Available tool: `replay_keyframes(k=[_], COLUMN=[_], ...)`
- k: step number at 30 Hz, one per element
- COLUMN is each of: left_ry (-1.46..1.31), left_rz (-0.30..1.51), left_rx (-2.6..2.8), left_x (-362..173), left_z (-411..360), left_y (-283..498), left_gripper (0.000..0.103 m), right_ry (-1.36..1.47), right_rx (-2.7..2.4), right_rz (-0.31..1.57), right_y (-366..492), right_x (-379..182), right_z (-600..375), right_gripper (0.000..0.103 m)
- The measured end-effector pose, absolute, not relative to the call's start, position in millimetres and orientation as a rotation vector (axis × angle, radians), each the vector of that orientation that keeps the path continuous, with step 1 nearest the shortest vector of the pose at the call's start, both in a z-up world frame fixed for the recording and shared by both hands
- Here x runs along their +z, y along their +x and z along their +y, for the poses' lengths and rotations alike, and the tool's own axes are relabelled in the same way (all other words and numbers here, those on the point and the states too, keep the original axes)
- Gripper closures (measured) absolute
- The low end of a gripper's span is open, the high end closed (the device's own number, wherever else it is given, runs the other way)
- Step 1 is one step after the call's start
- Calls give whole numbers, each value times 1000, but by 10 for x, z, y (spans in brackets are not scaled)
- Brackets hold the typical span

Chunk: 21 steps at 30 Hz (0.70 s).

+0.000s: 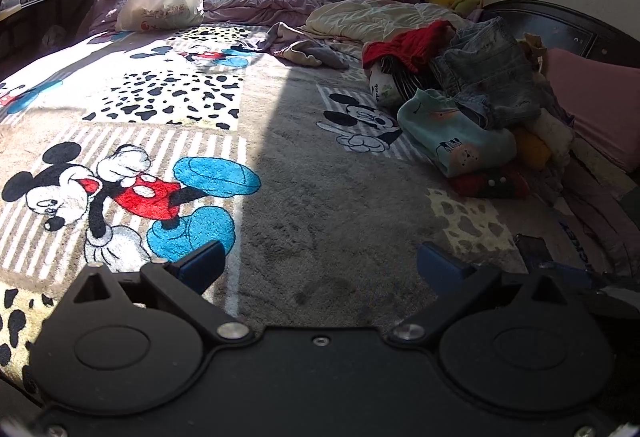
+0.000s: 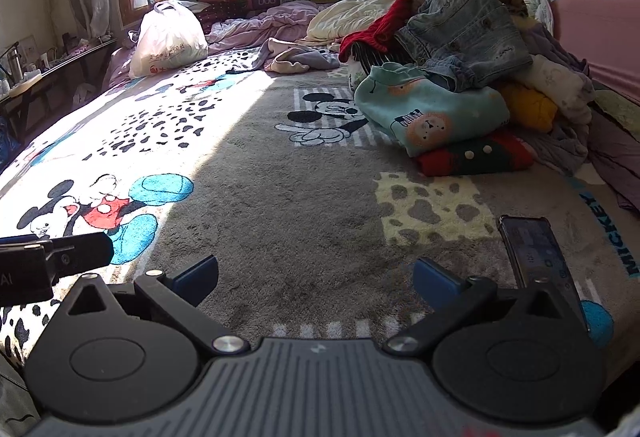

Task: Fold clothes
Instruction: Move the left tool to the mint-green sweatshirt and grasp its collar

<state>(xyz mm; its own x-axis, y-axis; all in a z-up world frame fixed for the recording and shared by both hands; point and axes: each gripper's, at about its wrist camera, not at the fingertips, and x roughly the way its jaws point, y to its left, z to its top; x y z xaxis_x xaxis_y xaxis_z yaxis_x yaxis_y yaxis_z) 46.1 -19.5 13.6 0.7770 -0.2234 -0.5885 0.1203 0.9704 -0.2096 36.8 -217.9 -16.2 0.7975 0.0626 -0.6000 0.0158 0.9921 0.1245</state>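
Both grippers, left [image 1: 318,263] and right [image 2: 316,275], hover wide open and empty over the blanket [image 2: 280,197]. The clothes [image 2: 452,93] are piled well ahead, right of its Mickey print [image 2: 328,117], perhaps partly folded.

Quantities on the bed [image 2: 304,205]: one heap of clothes [image 2: 460,77], comprising one denim garment [image 2: 468,33], one teal printed top [image 2: 432,109], one red knit item [image 2: 380,29], one yellow piece [image 2: 528,105] and one red-and-green folded item [image 2: 476,157]. Also present: one white plastic bag [image 2: 168,37], one phone [image 2: 536,249], one loose pale garment [image 2: 292,57]
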Motion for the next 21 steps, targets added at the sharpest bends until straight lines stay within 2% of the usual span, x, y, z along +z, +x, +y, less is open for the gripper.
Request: replay_keyframes(k=[10, 21], left_ry=[-199, -213], left_rz=[453, 469], left_rx=[-349, -478], left_x=[611, 483], left_z=[-701, -1331], left_y=[1037, 2021], left_gripper=[0, 1], right_ry=[249, 319], right_rx=[-75, -160], right_rz=[462, 369], right_y=[545, 1120], right_x=[-15, -63], right_z=[-2894, -3471], right_gripper=[0, 0])
